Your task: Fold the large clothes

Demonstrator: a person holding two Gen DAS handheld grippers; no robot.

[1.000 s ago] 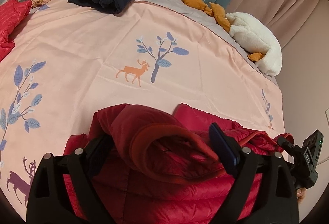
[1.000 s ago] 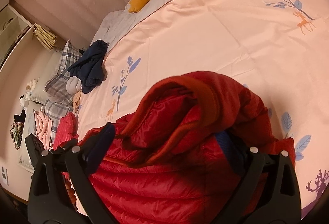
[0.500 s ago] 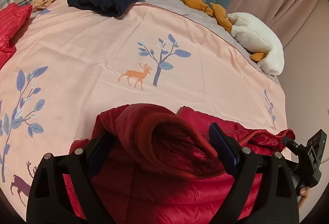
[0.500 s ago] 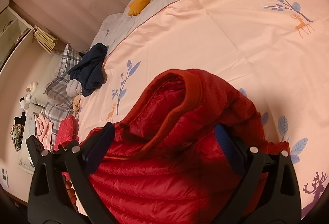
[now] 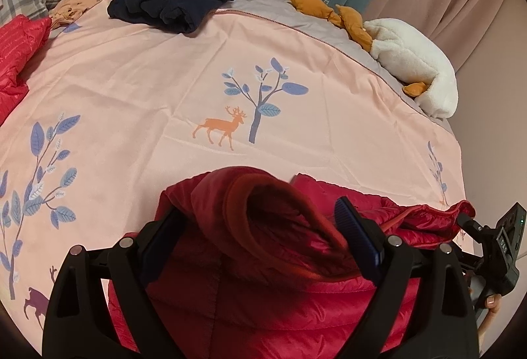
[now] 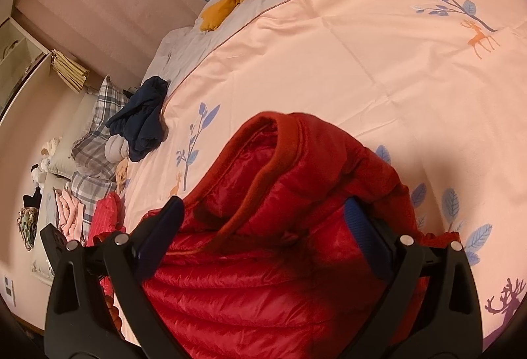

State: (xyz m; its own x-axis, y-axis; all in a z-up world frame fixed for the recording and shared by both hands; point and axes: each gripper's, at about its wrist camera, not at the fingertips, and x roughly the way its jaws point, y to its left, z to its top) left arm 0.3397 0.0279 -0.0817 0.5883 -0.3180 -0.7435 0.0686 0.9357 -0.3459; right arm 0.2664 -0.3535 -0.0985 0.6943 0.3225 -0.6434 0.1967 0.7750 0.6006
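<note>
The pink duvet (image 5: 131,89) is slick, and the red puffer jacket (image 5: 263,276) heaped at its near edge could slide off or spring open, being so puffy. The left gripper (image 5: 260,227) and right gripper (image 6: 263,227) both stand wide apart over the hood, clamping nothing, so a shallow pinch may slip.

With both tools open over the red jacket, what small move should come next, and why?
Probably lower the left tool and close it on the raised collar edge of the red puffer jacket. The jacket lies bunched on the pink bedcover and neither tool grips it; the right tool also stands open. A fold needs a hold first.
</note>
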